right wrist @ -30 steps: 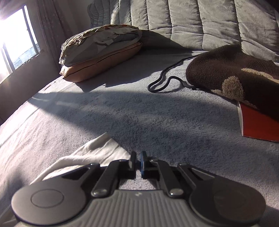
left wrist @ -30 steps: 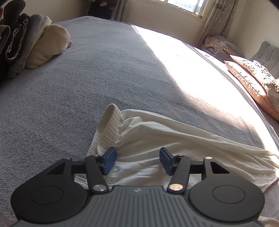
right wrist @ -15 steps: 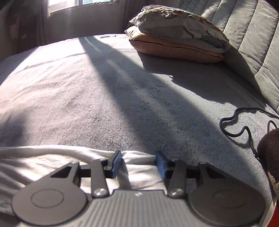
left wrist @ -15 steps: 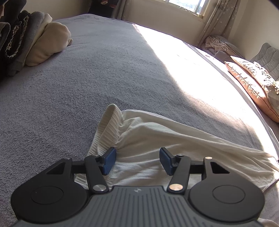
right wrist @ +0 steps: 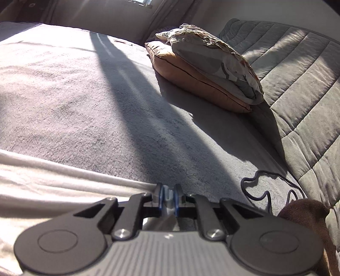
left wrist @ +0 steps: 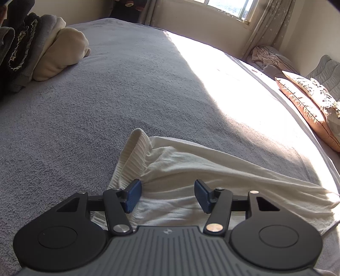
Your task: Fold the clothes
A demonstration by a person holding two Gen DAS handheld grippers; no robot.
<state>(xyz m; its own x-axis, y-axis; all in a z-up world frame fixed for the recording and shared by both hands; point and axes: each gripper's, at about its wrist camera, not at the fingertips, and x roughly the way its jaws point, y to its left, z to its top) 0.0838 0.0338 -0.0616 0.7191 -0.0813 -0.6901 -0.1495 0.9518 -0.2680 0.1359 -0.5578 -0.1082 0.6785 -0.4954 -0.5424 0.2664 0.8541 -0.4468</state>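
Cream cotton fills the foreground: the cream garment [left wrist: 191, 169] lies spread on the grey bedspread [left wrist: 106, 95], its ribbed band [left wrist: 131, 157] bunched up at the near left. The left gripper [left wrist: 167, 195] tilts down over it, blue pads [left wrist: 132, 195] standing wide apart, cloth lying under the gap but neither pad pressing on it. Nothing gripped there.

Over to the right gripper [right wrist: 169, 195], also angled down at the bed: its jaws have just been closing, and now the narrow gap between them is packed with a pinched fold at the garment's edge [right wrist: 74, 180]. The pads look clamped on the cloth.

Further out on the left view, folded clothes [left wrist: 42, 48] are stacked in a pile at the far left of the bed, well apart from the garment. Sunlight floods the far right of the bedspread below the window [left wrist: 229, 8].

On the right view, a dark cord [right wrist: 265, 186] loops on the cover just beyond the gripper, with a brown knit item [right wrist: 306, 214] beside it at the right edge. Beyond, two pillows [right wrist: 208, 72] are stacked against the quilted headboard [right wrist: 297, 85].
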